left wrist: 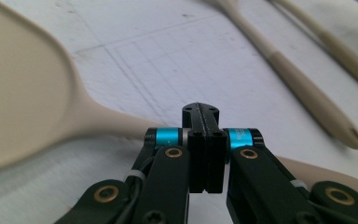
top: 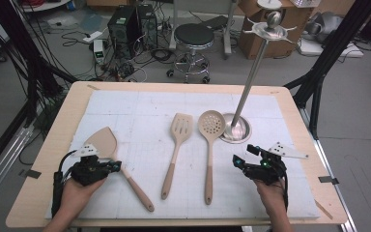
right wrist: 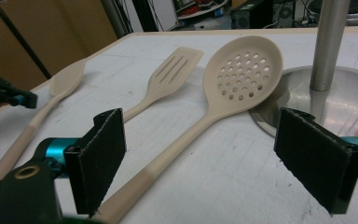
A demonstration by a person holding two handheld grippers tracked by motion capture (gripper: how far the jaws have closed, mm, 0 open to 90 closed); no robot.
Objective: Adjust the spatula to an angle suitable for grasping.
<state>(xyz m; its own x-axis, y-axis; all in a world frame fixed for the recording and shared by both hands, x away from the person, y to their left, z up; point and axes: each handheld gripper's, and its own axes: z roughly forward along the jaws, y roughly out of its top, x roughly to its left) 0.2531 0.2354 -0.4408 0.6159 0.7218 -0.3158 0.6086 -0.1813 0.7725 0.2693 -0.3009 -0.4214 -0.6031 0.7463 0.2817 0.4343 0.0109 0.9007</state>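
Spatula [top: 107, 143], the solid-bladed one, lies on the white mat of the tabletop [top: 38, 159], well to the left of the steel hanging stand [top: 235, 128], its handle slanting toward the person. The left tongs [top: 117, 166] sit right over that handle, clenched with nothing visibly between the pads, probably lining up before a grasp. A slotted turner [top: 178, 140] lies between the spatula and the stand, and a perforated skimmer [top: 210, 130] rests just beside the stand's base. The right tongs [top: 240, 157] stand released in front of the stand, likely waiting near the skimmer's handle for hanging work.
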